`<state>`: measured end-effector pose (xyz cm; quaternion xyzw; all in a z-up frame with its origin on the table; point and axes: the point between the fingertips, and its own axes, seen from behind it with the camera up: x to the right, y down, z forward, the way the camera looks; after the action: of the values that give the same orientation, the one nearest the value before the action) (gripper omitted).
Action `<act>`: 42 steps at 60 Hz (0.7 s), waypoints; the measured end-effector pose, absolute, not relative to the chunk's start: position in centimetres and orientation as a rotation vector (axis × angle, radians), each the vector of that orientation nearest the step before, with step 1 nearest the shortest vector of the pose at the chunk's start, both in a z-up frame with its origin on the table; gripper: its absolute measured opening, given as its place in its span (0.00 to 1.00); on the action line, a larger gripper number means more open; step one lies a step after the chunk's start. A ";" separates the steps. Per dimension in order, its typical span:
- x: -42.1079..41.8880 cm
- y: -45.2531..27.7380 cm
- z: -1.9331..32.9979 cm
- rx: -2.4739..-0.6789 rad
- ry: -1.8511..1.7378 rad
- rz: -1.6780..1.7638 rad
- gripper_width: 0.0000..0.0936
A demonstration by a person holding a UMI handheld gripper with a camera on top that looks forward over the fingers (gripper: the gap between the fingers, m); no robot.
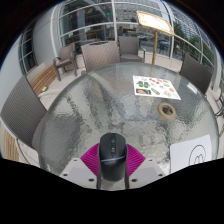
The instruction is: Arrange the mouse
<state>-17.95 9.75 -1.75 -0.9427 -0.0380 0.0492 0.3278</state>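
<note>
A black computer mouse sits between my gripper's two fingers, its front end pointing away over the round grey table. The magenta pads press against both sides of the mouse. The mouse's rear end is hidden low between the fingers. I cannot tell whether the mouse rests on the table or is lifted just above it.
A white sheet with coloured pictures lies on the table far right, a small dark object nearer. A white card lies at the right near edge. Chairs and a wooden table stand beyond.
</note>
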 end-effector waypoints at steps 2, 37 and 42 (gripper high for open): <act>-18.0 9.7 -1.6 -2.484 -0.114 0.142 0.34; 11.3 7.1 17.6 -2.155 -0.062 -0.039 0.34; 12.8 5.4 10.6 -2.268 -0.061 -0.029 0.34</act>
<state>12.77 5.44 10.64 -0.9059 -0.0245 -0.0115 0.4227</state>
